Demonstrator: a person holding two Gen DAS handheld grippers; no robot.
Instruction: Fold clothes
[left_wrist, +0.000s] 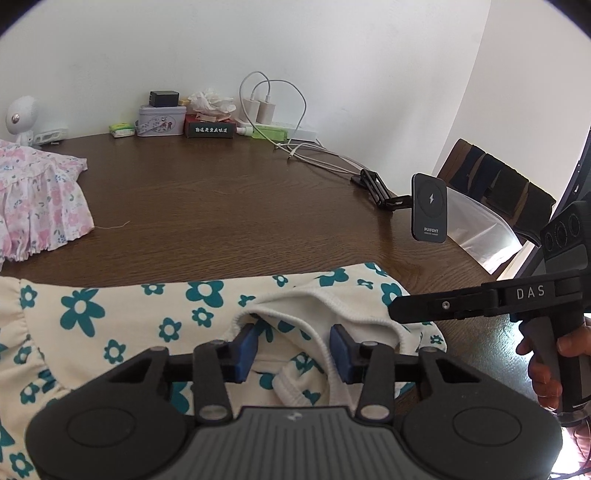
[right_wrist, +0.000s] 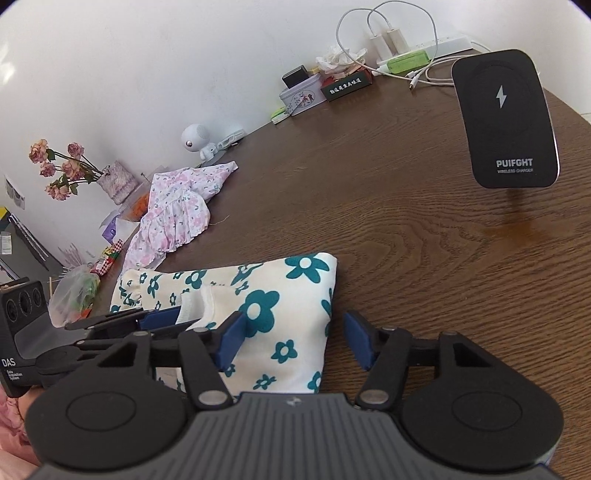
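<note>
A cream garment with teal flowers (left_wrist: 110, 314) (right_wrist: 266, 295) lies folded at the near edge of the brown table (left_wrist: 221, 206). My left gripper (left_wrist: 293, 349) has its blue pads against a bunch of cloth at the white ribbed neckline, and they are shut on it. My right gripper (right_wrist: 295, 341) straddles the garment's right edge. One of its pads (right_wrist: 231, 343) rests on the cloth, while the other stands off it over bare wood, so it is open. In the left wrist view the right gripper (left_wrist: 397, 310) reaches in from the right, held by a hand (left_wrist: 546, 369).
A pink floral garment (left_wrist: 37, 199) (right_wrist: 173, 218) lies crumpled at the far left. A black wireless charger on a stand (left_wrist: 430, 208) (right_wrist: 506, 118) rises at the right. A tin (left_wrist: 161, 120), boxes, plugs and cables line the wall. A chair (left_wrist: 495, 184) stands beyond the table's right edge.
</note>
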